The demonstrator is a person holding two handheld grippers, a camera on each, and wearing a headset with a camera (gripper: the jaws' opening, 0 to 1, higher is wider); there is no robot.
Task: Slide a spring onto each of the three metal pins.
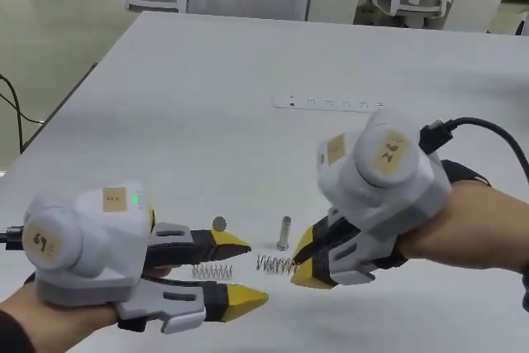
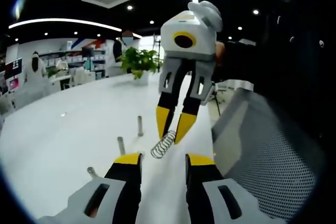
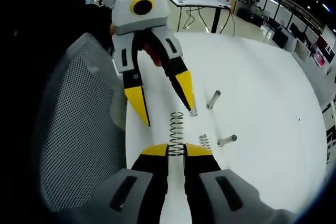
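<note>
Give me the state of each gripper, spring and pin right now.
Left gripper: open, holding nothing.
Right gripper: shut on a spring.
Held spring: clamped at one end between the fingers, on no pin.
Loose springs: lying on the table, on no pin.
Pins: upright, all three bare.

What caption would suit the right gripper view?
Right gripper shut on a spring, open left gripper facing it, two metal pins beside.
</note>
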